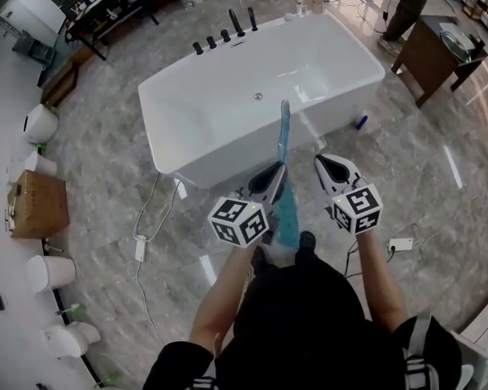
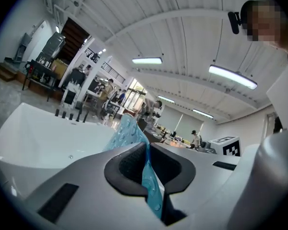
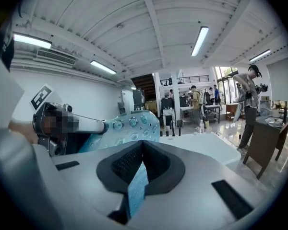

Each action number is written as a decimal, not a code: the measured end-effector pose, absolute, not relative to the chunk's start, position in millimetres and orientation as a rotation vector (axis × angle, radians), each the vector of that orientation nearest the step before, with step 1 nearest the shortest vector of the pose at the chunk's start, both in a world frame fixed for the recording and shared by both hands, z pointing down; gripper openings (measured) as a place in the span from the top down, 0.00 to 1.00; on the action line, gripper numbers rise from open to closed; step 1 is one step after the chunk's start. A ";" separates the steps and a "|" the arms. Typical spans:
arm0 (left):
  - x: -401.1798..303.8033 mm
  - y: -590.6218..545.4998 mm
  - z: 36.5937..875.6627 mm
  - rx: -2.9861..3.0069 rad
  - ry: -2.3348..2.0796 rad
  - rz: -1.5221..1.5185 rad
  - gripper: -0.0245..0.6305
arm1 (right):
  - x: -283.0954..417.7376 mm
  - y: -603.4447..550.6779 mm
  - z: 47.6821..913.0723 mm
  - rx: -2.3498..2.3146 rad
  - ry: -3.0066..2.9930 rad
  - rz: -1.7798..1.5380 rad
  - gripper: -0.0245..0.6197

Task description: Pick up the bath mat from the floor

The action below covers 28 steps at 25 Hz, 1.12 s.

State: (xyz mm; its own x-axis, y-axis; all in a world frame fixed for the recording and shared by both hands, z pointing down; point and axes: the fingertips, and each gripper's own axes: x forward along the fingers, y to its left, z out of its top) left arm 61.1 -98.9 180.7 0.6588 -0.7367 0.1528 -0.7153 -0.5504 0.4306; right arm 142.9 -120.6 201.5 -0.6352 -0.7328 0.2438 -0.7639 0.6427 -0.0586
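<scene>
The teal bath mat point(image 1: 285, 149) with round suction cups hangs off the floor, edge-on in the head view, in front of the white bathtub point(image 1: 228, 112). My left gripper point(image 1: 274, 171) is shut on the mat's edge; in the left gripper view the mat point(image 2: 126, 132) runs through the closed jaws point(image 2: 146, 151). My right gripper point(image 1: 324, 163) sits just right of it. The right gripper view shows a teal strip of the mat point(image 3: 129, 126) pinched between its closed jaws point(image 3: 141, 152). Both grippers point roughly level, over the tub's near rim.
Black taps point(image 1: 225, 32) line the tub's far rim. A brown cabinet point(image 1: 37, 205) and white bins point(image 1: 49, 272) stand along the left wall. A dark table point(image 1: 431, 55) and a standing person are at the upper right. Cables and a power strip point(image 1: 400, 244) lie on the marble floor.
</scene>
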 end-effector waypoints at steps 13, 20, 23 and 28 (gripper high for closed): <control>5.3 -97.7 28.4 2.589 -1.147 -0.379 0.91 | 110.5 -124.7 38.2 1.308 -2.891 -0.076 0.94; -3.9 -99.4 -15.0 2.697 -1.215 -0.394 0.91 | 93.2 -125.8 0.4 1.288 -2.892 -0.228 0.95; -4.3 -99.7 -21.6 2.704 -1.223 -0.403 0.91 | 88.1 -124.6 -5.6 1.274 -2.883 -0.257 0.95; -6.8 -103.7 -21.4 2.695 -1.224 -0.402 0.92 | 87.1 -127.2 -8.9 1.290 -2.873 -0.259 0.95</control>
State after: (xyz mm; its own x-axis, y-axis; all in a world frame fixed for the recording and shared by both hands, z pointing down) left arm -6.8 -103.7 -21.4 0.6303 -0.7555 -0.1787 -0.7141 -0.6545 0.2484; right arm 87.1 -127.2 -8.9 -0.6665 -0.7408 -0.0832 -0.7438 0.6533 0.1414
